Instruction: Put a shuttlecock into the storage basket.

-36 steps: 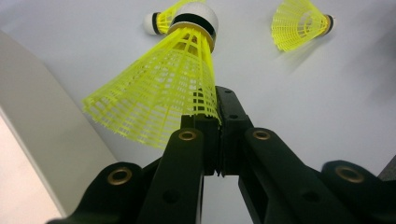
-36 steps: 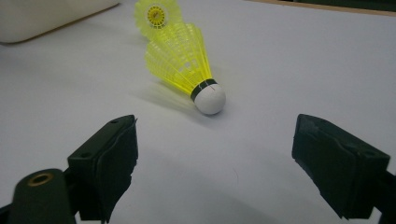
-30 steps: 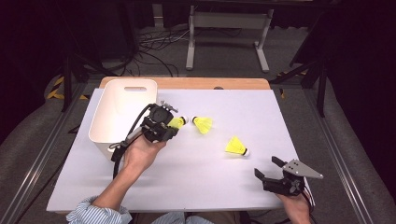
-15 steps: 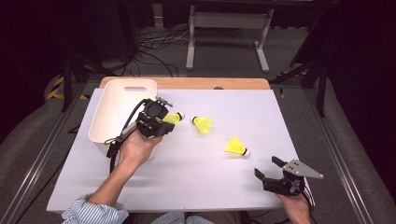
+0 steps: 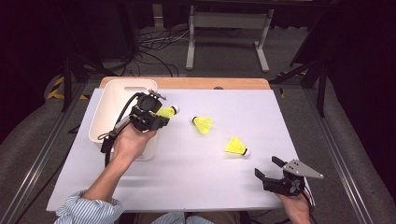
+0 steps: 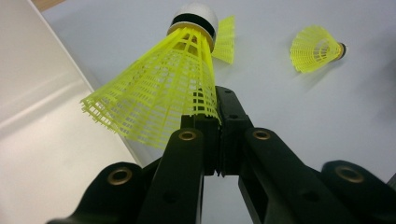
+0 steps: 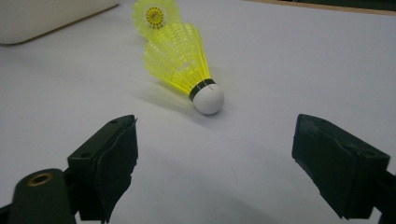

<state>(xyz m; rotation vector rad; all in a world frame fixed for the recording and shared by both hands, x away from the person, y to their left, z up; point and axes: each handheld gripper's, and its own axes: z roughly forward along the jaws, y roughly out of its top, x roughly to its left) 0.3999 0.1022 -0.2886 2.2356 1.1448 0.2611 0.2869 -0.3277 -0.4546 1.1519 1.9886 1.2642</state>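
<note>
Beside the white bin [image 5: 112,100], left gripper [image 5: 156,116] pinching a yellow shuttlecock [image 6: 159,95]; right gripper [image 5: 271,169] spread

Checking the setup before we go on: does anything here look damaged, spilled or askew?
Nothing stands out. Two yellow plastic shuttlecocks lie on their sides on the white table, intact; a third is pinched by its skirt in the left hand-held gripper beside the white plastic bin.

My left hand-held gripper [image 5: 159,117] is above the right edge of the bin [image 5: 122,91], with a shuttlecock [image 6: 163,93] clamped between its jaws. A second shuttlecock [image 5: 203,124] lies on the desk [image 5: 196,172] just to its right. A third shuttlecock [image 5: 236,147] lies further right, just ahead of my right hand-held gripper [image 5: 267,168], whose jaws stand apart at the desk's near right corner.
</note>
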